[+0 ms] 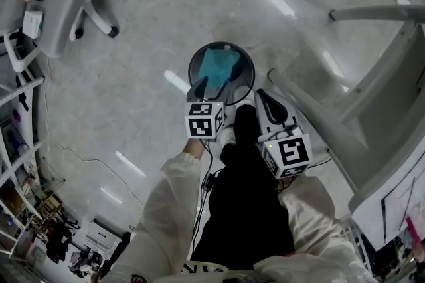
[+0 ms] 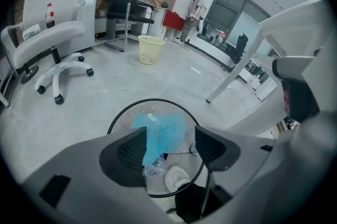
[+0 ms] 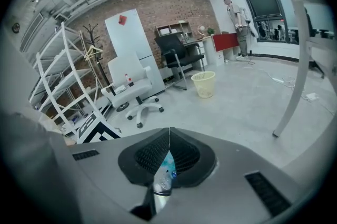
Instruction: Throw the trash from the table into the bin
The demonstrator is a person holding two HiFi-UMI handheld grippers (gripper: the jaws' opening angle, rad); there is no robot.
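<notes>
While the left tool [image 1: 214,90] hangs over the bin [image 1: 193,72] in the head view, jaws spread and pinching nothing, the blue bag [image 1: 218,64] lies inside the rim, heaped high. The right tool [image 1: 265,103] sits beside it, over the person's foot [image 1: 244,114], which stands just beside the bin. I judge that a careless step or swing could knock the light mesh bin over and spill it.

From the left gripper view, the bag [image 2: 164,131] shows between the spread jaws, with one tail running close along the left-hand jaw. I cannot tell whether it touches. If it clings there, drawing the tool away could drag it back out over the rim. A bottle [image 2: 154,170] and a cup [image 2: 176,178] lie beneath it.

From the right gripper view, the right tool [image 3: 169,140] is pressed together on nothing, and bottle and bag peep through below the jaws. Closed like this, it could not catch anything that slips.
</notes>
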